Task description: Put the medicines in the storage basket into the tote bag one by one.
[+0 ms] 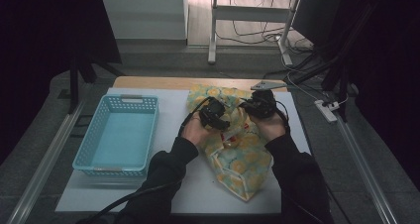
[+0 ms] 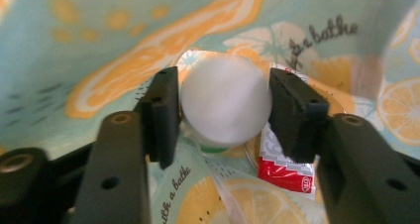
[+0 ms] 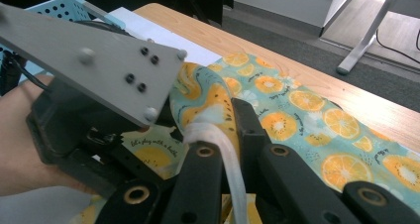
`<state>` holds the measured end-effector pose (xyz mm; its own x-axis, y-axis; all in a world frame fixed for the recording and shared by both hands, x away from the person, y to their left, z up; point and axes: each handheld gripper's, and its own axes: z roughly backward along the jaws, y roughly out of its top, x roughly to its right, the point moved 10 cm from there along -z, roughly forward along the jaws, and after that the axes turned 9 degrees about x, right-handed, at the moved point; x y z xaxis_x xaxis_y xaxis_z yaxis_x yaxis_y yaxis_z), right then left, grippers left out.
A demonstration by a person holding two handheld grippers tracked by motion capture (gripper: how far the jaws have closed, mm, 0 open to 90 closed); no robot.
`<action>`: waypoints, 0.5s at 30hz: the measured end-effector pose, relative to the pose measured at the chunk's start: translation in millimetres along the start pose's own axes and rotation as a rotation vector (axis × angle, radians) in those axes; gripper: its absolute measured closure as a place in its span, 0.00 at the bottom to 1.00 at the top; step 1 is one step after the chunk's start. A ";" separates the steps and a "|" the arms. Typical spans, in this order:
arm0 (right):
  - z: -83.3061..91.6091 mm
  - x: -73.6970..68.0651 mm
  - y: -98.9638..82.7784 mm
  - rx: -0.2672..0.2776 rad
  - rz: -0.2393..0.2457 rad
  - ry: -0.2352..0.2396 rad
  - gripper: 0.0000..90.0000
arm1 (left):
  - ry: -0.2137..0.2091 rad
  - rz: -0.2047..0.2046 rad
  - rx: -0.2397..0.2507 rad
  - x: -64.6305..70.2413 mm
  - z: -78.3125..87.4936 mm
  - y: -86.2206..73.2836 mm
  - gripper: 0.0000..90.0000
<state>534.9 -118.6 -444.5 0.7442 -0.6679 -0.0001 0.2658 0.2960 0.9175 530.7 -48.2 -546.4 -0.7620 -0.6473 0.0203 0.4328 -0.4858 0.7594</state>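
Bag (image 1: pixel 236 154), citrus-print cloth, lying right of centre on the table (image 1: pixel 188 194). Right gripper (image 3: pixel 225 130) pinches the bag's rim and white strap, apparently holding the mouth open. Left gripper (image 2: pixel 223 110) reaches inside, jaws spread around a white round lid (image 2: pixel 225 105), not visibly clamped. Red-white sachet (image 2: pixel 285 167) beside it. Blue basket (image 1: pixel 119 135) left, empty; cloth folds crowd the reach.

Basket (image 1: pixel 119 135) left of bag (image 1: pixel 237 159) on table (image 1: pixel 148 83); jar (image 2: pixel 226 104) and sachet (image 2: pixel 282 167) inside bag.
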 end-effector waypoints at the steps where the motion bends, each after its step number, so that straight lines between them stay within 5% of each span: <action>1: -0.2 -0.1 0.1 0.000 0.000 0.000 0.99 | -0.001 0.005 0.004 -0.5 1.5 1.1 0.47; 15: 0.3 1.7 0.2 0.002 -0.005 -0.006 0.99 | -0.057 0.007 0.031 7.6 28.2 2.6 0.34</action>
<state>536.1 -119.8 -444.2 0.7393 -0.6734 -0.0029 0.2684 0.2908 0.9184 512.5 -37.8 -526.0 -0.7854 -0.6158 0.0622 0.4238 -0.4618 0.7792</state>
